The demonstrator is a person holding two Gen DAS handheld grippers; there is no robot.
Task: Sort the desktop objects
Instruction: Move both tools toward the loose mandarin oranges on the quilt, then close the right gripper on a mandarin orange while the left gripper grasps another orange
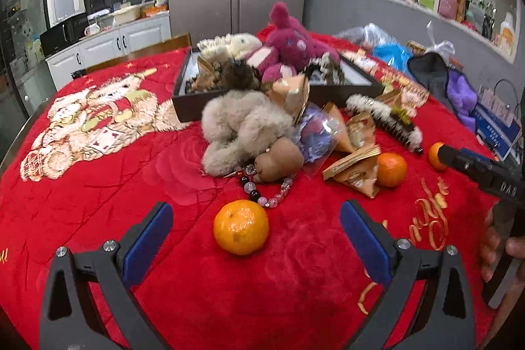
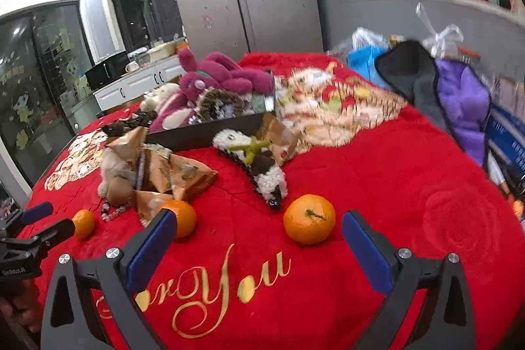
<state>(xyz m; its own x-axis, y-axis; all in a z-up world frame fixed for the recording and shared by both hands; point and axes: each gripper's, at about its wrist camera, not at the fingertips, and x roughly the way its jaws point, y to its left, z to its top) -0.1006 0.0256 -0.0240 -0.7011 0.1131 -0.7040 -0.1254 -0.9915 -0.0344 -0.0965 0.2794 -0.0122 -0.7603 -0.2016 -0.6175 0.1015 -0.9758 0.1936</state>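
In the left wrist view a mandarin (image 1: 241,227) lies on the red blanket (image 1: 98,212) just ahead of my open left gripper (image 1: 256,211), between its blue pads. Two more mandarins (image 1: 390,169) (image 1: 434,154) lie to the right, near my right gripper (image 1: 459,159). Behind the first mandarin are a bead bracelet (image 1: 265,192), a beige fluffy toy (image 1: 242,127), gold snack packets (image 1: 354,166) and a fuzzy hair clip (image 1: 384,120). In the right wrist view my right gripper (image 2: 259,217) is open and empty, a mandarin (image 2: 309,218) just ahead of it, right of centre. Another mandarin (image 2: 180,218) sits behind its left finger.
A black box (image 1: 183,107) at the table's middle holds a pink plush (image 1: 288,38) and other soft toys. Plastic bags (image 1: 390,51) and a purple cloth (image 2: 459,100) crowd the right side. My left gripper (image 2: 42,218) shows at the right wrist view's left edge. A hand (image 1: 492,245) holds the right gripper.
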